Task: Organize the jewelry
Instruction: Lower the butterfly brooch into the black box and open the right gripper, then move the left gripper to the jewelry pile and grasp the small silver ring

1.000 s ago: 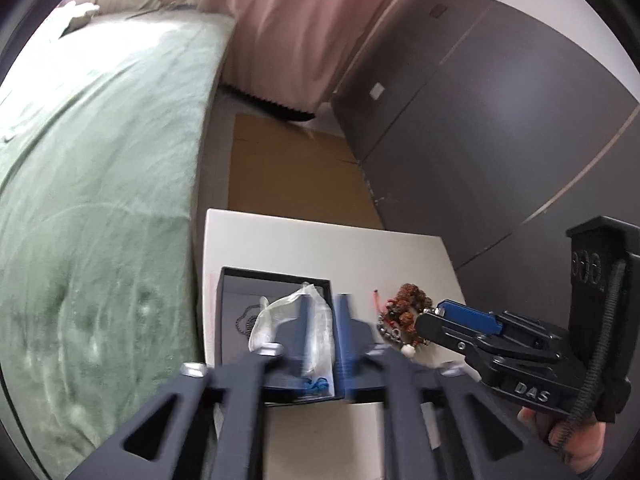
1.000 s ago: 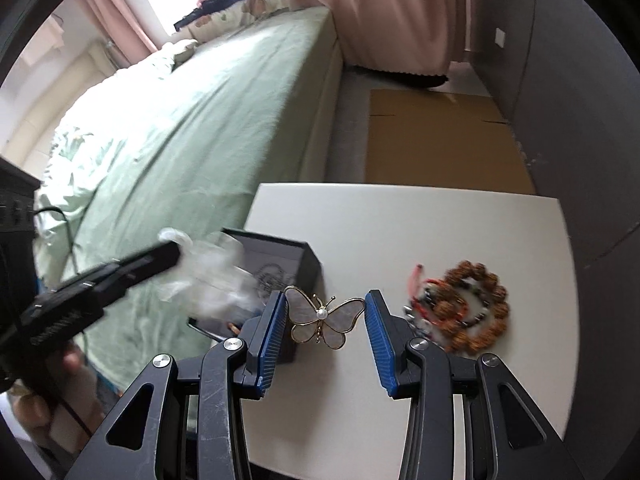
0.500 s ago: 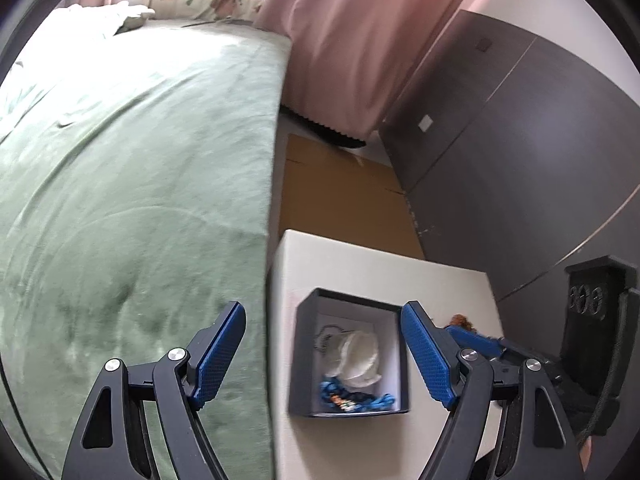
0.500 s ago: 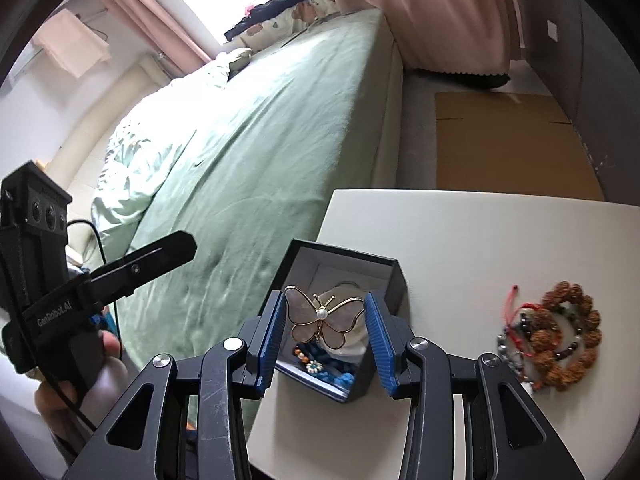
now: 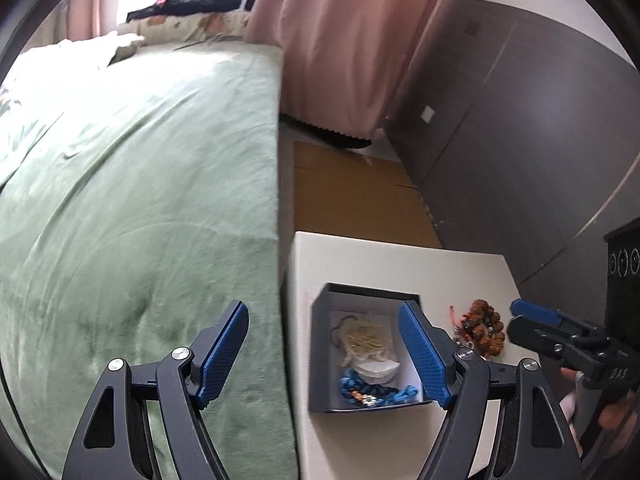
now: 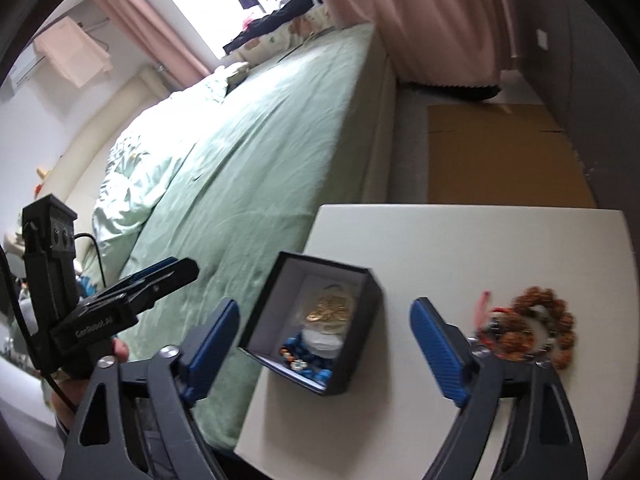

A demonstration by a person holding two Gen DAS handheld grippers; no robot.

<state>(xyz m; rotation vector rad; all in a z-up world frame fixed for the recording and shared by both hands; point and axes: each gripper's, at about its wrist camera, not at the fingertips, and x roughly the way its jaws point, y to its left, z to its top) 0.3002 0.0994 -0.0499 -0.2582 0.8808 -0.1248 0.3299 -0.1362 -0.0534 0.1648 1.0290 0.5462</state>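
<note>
Both hand-held grippers, left (image 5: 324, 356) and right (image 6: 324, 344), hang wide and empty, the right just opened; the butterfly brooch (image 6: 330, 308) lies in our box (image 6: 372, 280). Next, we judge, the bead bracelets (image 6: 536, 328) on the counter (image 6: 460, 240).

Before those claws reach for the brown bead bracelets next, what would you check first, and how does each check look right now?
1. Right gripper empty: ok, jaws have just been opening, nothing between them.
2. Left gripper empty: ok, jaws wide apart.
3. Butterfly brooch inside the black box: ok, lying atop the other pieces.
4. Bead bracelets reachable on the white table: ok, right of the box, uncovered.
5. Bracelets untangled: cannot tell, blurred heap.
</note>
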